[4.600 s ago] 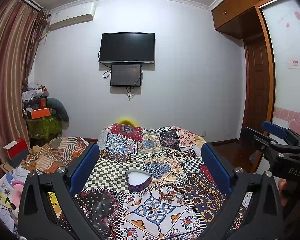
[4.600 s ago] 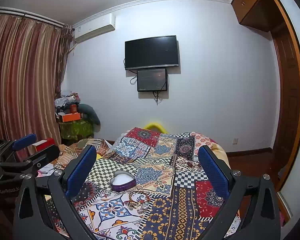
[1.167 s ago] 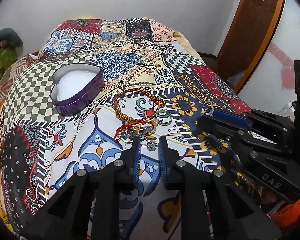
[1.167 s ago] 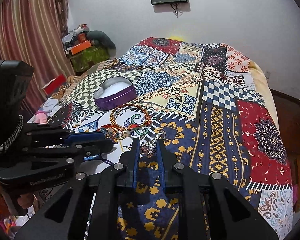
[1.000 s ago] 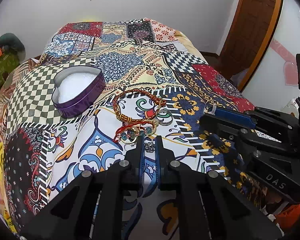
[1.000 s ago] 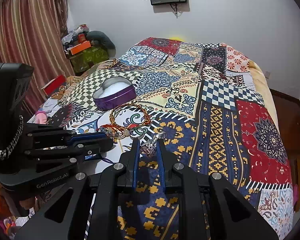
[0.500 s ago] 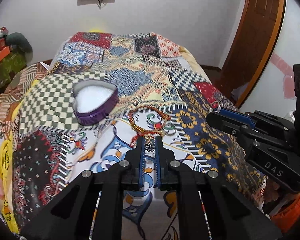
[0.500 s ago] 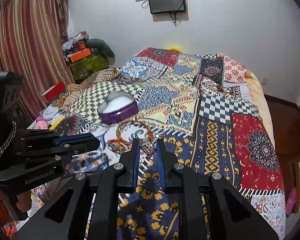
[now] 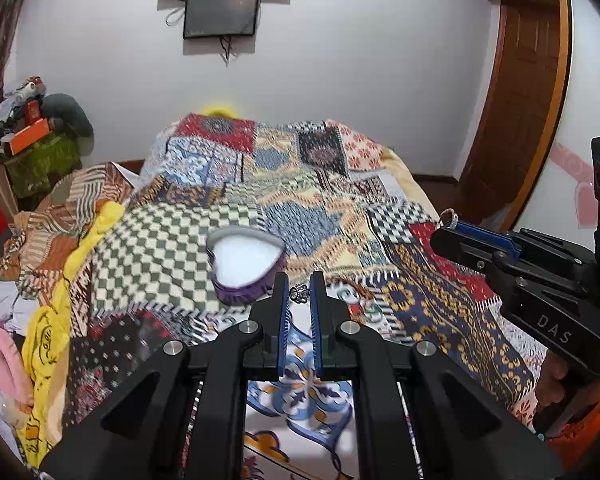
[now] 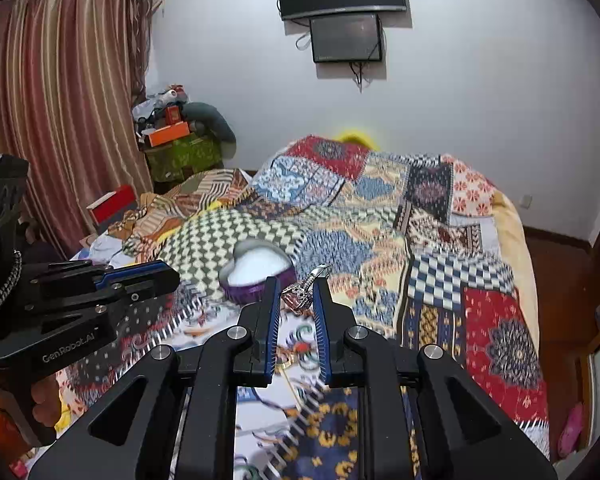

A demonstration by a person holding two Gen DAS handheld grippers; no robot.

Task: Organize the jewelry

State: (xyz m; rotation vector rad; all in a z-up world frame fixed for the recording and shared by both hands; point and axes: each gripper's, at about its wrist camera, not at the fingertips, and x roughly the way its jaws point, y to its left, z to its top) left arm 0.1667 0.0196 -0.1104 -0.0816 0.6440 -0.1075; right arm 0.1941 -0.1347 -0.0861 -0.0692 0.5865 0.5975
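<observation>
Carrying step: a small charm [image 9: 299,293] is pinched by the left gripper [image 9: 299,294], a ring [image 10: 305,287] by the right gripper [image 10: 296,294]; release over the heart tin [image 9: 244,266] at 11 o'clock is required.

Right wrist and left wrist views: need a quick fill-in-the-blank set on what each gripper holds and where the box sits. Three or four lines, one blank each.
1. The right gripper is shut on a silver ring set with a ____ stone.
2. The left gripper pinches a small silver charm between its ____ pads.
3. The purple box on the patchwork quilt is ____-shaped.
4. The box's lining is ____.

Missing words: pink; blue; heart; white
</observation>
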